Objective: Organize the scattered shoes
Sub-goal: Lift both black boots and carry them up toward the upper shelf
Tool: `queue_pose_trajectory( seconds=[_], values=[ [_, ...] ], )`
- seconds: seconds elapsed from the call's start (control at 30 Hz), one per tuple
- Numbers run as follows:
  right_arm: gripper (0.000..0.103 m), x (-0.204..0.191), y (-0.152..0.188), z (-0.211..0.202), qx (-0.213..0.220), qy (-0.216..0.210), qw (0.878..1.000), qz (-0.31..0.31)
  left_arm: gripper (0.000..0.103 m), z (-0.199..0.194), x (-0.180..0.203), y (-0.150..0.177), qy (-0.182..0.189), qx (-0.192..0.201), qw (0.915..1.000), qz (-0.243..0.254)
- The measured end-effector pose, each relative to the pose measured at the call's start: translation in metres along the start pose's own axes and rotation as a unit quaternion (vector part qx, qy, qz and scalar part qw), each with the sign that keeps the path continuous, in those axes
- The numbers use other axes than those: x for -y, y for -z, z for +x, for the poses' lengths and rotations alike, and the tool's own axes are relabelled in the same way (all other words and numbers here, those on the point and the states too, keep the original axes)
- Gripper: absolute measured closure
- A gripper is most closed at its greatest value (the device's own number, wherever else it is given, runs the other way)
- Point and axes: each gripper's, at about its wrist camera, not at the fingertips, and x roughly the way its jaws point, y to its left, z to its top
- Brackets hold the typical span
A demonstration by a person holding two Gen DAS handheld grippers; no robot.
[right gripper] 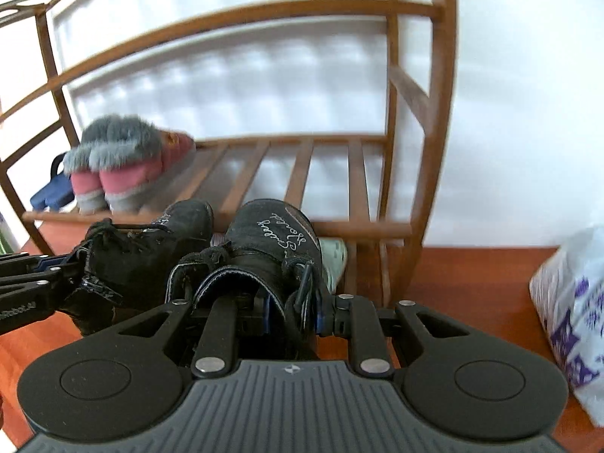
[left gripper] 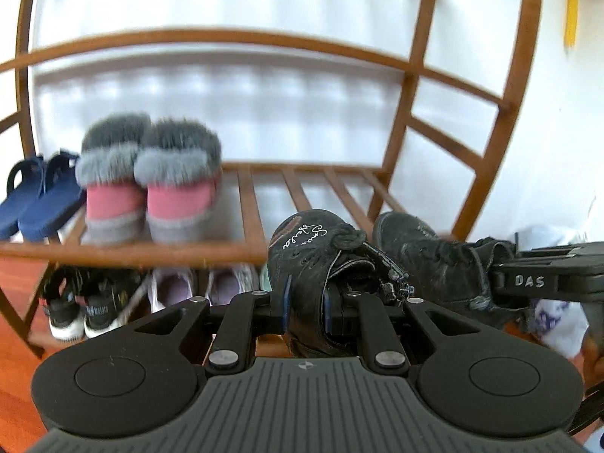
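Black suede-like uppers, soft and creased — that is what you have in both grippers. Your left gripper (left gripper: 306, 304) is clenched on the collar of one black ankle boot (left gripper: 313, 249), its toe pointing ahead of the fingers toward the rack's middle shelf (left gripper: 132, 251). Your right gripper (right gripper: 290, 311) grips the collar of the other boot (right gripper: 271, 241) the same way, just beside the first.

Judging by the folded collars, the leather gives under the pads while the sole and toe look stiffer and carry most of the weight, so each boot will likely hang nose-down from the rim. A hold on the collar beside the laces looks adequate; loose lace ends may snag on a slat.

Ahead and to the left of your left gripper stand blue sandals (left gripper: 34, 204), then furry grey-and-pink slippers (left gripper: 151, 185) on that shelf; below them sit black sneakers (left gripper: 75, 302) and pale shoes (left gripper: 204, 287). Straight ahead of both grippers the slatted shelf is bare, with the front rail between boots and slats — clear it with the toes. To the right of your right gripper, a printed white bag (right gripper: 570, 309) lies on the floor near the rack's post.
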Motion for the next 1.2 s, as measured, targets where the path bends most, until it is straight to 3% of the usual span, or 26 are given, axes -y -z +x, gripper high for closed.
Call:
queue_pose_trajectory(
  seconds=[0.33,0.67,0.93,1.03,1.1,1.2],
  values=[
    [0.08,-0.01,-0.053,0.055,0.005,0.003,1.0,-0.016,0.085,0.041,-0.007,-0.043,-0.02,0.002,0.9998,0.005],
    [0.08,-0.039,-0.075,0.09,0.0,0.035,0.995,-0.098,0.085,0.078,-0.01,-0.048,-0.036,-0.026,0.9989,0.018],
    [0.078,-0.034,-0.084,0.098,-0.013,0.022,0.996,-0.081,0.081,0.088,-0.012,-0.052,-0.031,-0.034,0.9988,0.019],
    [0.072,-0.029,-0.085,0.099,-0.019,0.017,0.997,-0.069,0.073,0.087,-0.014,-0.053,-0.029,-0.039,0.9986,0.019],
    [0.064,-0.028,-0.083,0.097,-0.016,0.019,0.997,-0.068,0.057,0.087,-0.015,-0.055,-0.029,-0.039,0.9986,0.018],
    [0.055,-0.027,-0.082,0.093,-0.01,0.02,0.998,-0.065,0.042,0.078,-0.013,-0.06,-0.027,-0.022,0.9992,0.022]
  ],
)
